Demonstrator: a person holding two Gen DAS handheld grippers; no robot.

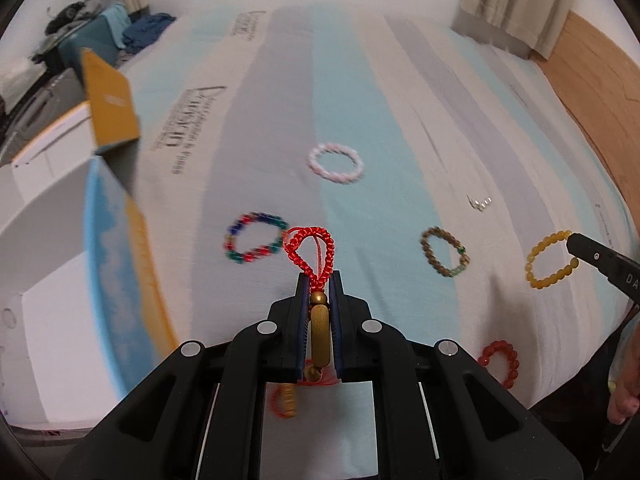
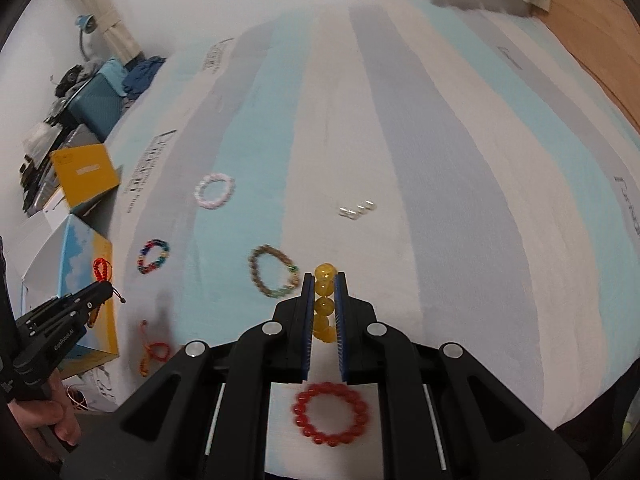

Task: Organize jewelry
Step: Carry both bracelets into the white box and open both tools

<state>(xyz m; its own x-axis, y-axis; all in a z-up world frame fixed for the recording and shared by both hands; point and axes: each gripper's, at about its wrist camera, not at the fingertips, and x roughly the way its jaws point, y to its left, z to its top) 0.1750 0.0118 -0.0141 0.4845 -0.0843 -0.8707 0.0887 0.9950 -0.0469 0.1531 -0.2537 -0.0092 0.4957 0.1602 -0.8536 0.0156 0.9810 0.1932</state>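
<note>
Striped bedding (image 2: 440, 160) in pale blue, grey and white fills both views, with a wooden floor (image 2: 592, 20) at the upper right.

Left gripper (image 1: 320, 280): jaws clamped on a red braided cord bracelet (image 1: 310, 250) with gold beads; its loop stands up beyond the fingertips at frame centre.

Right gripper (image 2: 325, 280): jaws clamped on a yellow bead bracelet (image 2: 324, 304); the beads sit in a column between the pads.

Loose items on the bedding, right wrist view:
- pink bracelet (image 2: 215, 191), upper left of centre;
- multicolour bracelet (image 2: 153, 256), left;
- brown bracelet (image 2: 274, 276), just left of the right gripper;
- small silver pieces (image 2: 357, 209), centre;
- red bead bracelet (image 2: 331, 414), bottom centre.

An open white box (image 1: 48, 248) with a blue and yellow outer side occupies the left edge of the left wrist view.
</note>
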